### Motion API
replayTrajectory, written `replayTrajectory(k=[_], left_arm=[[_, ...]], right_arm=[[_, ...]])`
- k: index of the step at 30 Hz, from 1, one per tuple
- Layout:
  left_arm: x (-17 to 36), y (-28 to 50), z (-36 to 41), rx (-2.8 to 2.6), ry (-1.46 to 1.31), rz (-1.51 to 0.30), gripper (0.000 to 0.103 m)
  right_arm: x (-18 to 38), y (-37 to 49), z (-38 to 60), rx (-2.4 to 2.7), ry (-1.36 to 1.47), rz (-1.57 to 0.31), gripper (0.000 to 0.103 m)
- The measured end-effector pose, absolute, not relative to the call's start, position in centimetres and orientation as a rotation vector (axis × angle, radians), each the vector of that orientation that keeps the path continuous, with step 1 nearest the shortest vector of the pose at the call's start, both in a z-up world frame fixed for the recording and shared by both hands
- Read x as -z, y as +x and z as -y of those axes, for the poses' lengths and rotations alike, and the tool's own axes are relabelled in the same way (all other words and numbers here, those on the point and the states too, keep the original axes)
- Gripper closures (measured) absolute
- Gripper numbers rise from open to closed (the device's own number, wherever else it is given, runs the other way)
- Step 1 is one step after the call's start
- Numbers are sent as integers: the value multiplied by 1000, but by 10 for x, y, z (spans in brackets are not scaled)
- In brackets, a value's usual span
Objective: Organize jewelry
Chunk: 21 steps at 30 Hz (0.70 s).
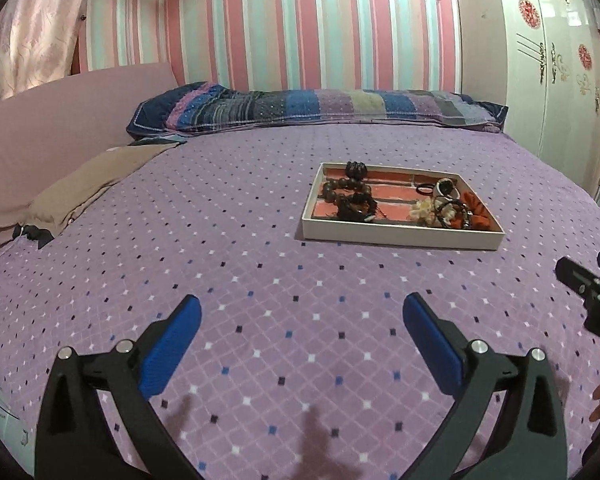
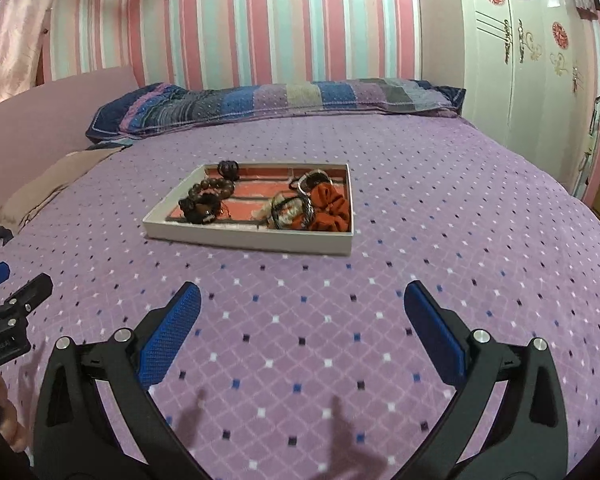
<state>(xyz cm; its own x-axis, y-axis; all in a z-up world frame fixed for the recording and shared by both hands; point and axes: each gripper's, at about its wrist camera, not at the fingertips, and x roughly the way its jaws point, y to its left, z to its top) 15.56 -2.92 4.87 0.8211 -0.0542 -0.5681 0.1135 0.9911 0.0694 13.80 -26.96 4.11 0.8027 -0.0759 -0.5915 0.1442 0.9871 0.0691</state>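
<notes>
the left tongs [image 1: 300, 312] hang over the purple diamond-patterned bedspread [image 1: 228, 264] with their blue pads [image 1: 172, 352] spread wide and nothing between them. the right tongs [image 2: 300, 300] are likewise spread wide and hold nothing, hovering over the same bed.

the jewelry tray [image 1: 400, 234], a shallow white box with a brick-print lining, lies flat on the bed ahead of both tongs and apart from them: ahead and to the right of the left tongs, ahead and slightly left of the right tongs. in its left half sit a dark wooden bead bracelet [image 1: 346, 190] and a dark tangle of beaded pieces [image 1: 354, 209], with a small black clip [image 1: 356, 169] perched at the far wall. its right half holds black hair ties [image 1: 424, 189], a cream flower piece [image 1: 422, 211] and an orange scrunchie [image 2: 332, 204] nearest the right wall.

beyond the tray a striped pillow [image 1: 320, 108] lies along the head of the bed, against striped wallpaper. a white wardrobe [image 2: 520, 60] stands far right of the right tongs.
</notes>
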Motion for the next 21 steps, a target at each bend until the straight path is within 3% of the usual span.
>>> replayTrajectory(k=[21], left_arm=[[-31,128,32,98,91,-631,5]], right_arm=[[-31,94,267,191,83,-616,4]])
